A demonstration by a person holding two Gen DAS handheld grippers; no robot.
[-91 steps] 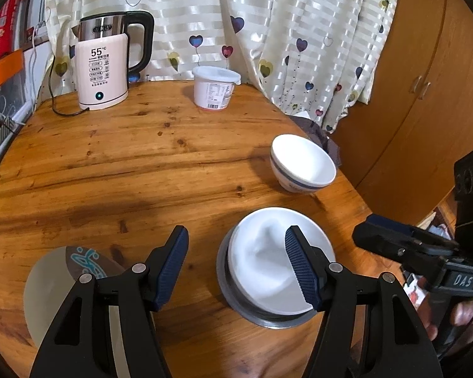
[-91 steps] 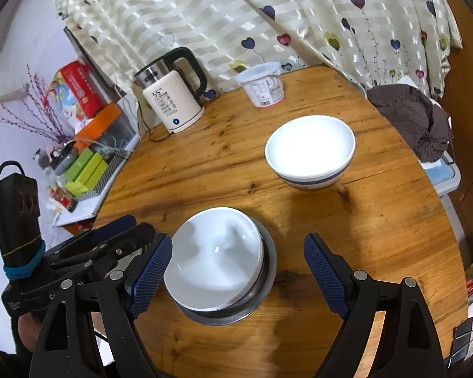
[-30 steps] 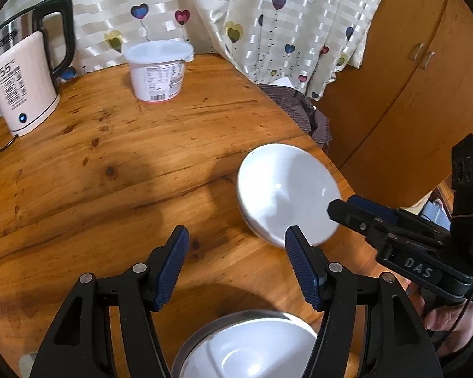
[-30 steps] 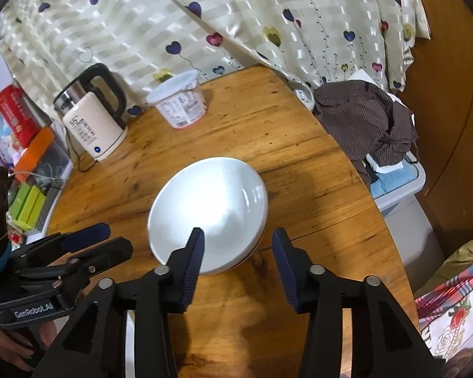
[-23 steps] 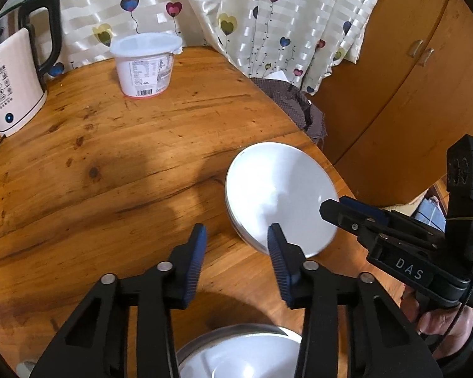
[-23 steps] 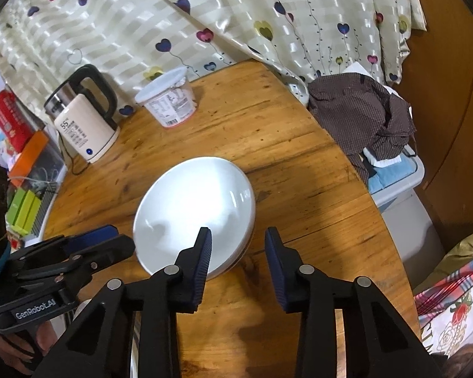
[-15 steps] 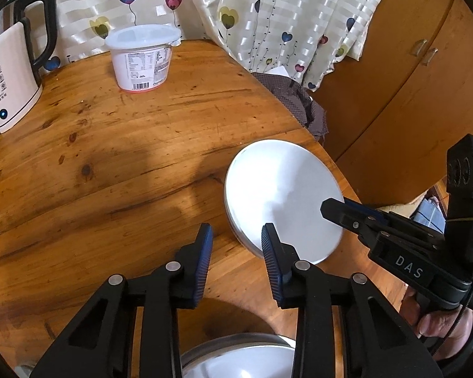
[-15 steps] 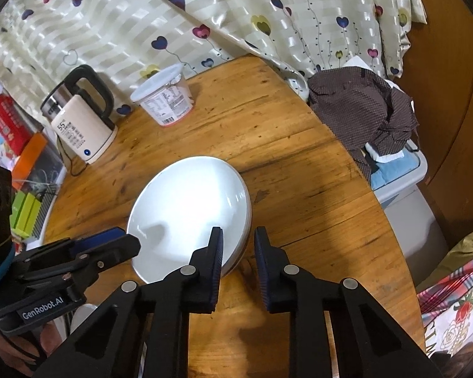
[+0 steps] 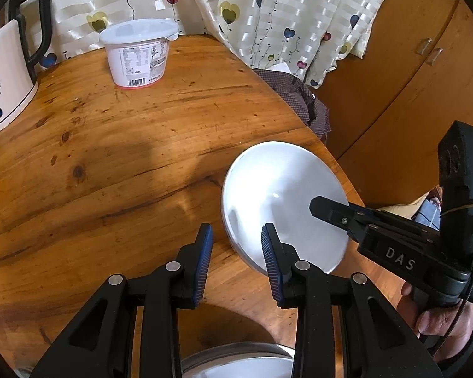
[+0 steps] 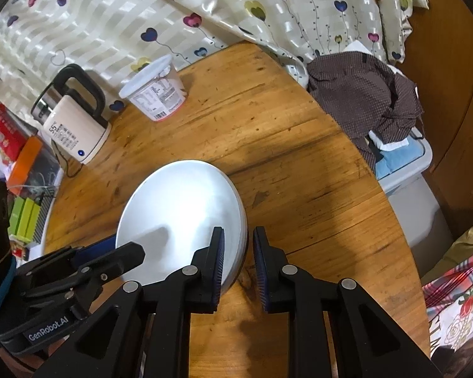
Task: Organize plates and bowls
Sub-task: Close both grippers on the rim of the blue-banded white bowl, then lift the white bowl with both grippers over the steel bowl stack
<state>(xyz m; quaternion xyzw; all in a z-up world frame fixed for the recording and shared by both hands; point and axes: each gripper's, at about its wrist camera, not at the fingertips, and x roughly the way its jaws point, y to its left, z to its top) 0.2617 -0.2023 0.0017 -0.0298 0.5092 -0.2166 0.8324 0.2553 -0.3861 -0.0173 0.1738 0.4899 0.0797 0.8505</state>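
A white bowl [image 9: 283,201] sits near the right edge of the round wooden table [image 9: 126,145]. My left gripper [image 9: 236,263] straddles the bowl's left rim, one finger inside and one outside, with the jaws narrowed and a gap still showing. My right gripper [image 10: 238,263] straddles the bowl's right rim [image 10: 241,230] with the jaws nearly closed around it. The bowl [image 10: 179,217] fills the middle of the right wrist view. A second white bowl in a metal plate [image 9: 236,359] shows at the bottom edge of the left wrist view.
A white yogurt tub [image 9: 138,56] and an electric kettle [image 9: 6,72] stand at the table's far side by the curtain. A brown cloth [image 10: 365,100] lies on a bin beyond the table's right edge. A wooden cabinet [image 9: 410,78] stands to the right.
Both grippers moved from the stacked bowl and plate to the far bowl. Both pairs of jaws have narrowed steadily around its opposite rims over the last second.
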